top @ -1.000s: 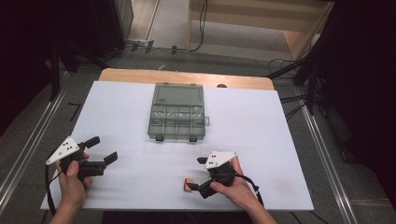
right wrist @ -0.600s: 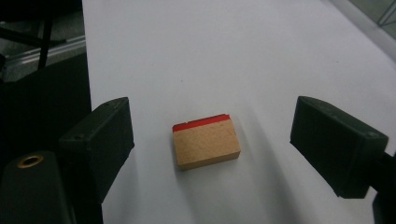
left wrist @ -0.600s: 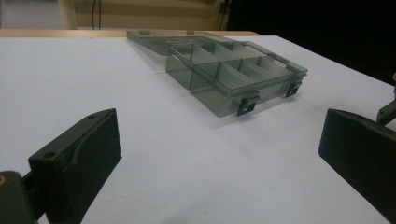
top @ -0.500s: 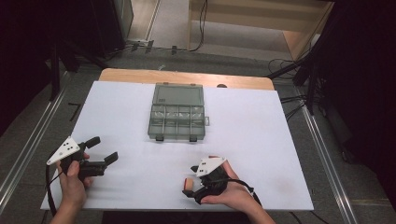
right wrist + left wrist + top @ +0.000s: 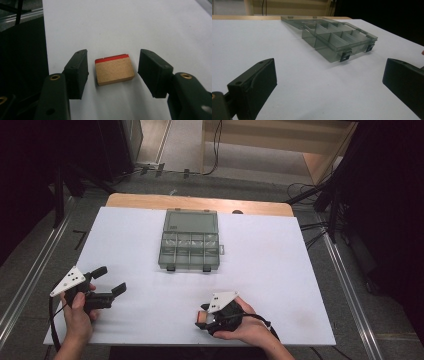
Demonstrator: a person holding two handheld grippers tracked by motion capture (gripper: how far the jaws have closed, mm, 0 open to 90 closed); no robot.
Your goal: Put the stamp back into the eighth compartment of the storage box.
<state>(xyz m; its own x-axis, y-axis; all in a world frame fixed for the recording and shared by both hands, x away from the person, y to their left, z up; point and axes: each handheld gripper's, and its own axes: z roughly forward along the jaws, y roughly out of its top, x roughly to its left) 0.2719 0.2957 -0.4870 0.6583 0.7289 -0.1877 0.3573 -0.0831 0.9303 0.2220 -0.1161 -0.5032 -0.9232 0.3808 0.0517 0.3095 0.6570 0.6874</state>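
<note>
A small wooden block [image 5: 114, 70] with a red far edge lies flat on the white table sheet [image 5: 280, 270], near its front edge. My right gripper [image 5: 113, 53] straddles the block, one jaw on each side. Its jaws have just been closing, and a narrow gap still shows between each pad and the wood. In the high view the right gripper [image 5: 204, 317] points left, with the block [image 5: 201, 316] at its tip. My left gripper [image 5: 111, 279] rests at the front left, wide open with nothing between its jaws, and it [image 5: 329, 75] faces a compartment box.
A smoky clear compartment box [image 5: 190, 247] lies open in the middle of the sheet, lid folded back, dividers bare [image 5: 337, 40]. A wooden table edge [image 5: 200, 202] shows behind the sheet. Dark floor, rails and cables surround the table.
The right gripper has shifted a little left onto the wooden block, and its jaws have narrowed around it. The left gripper has stayed put.
</note>
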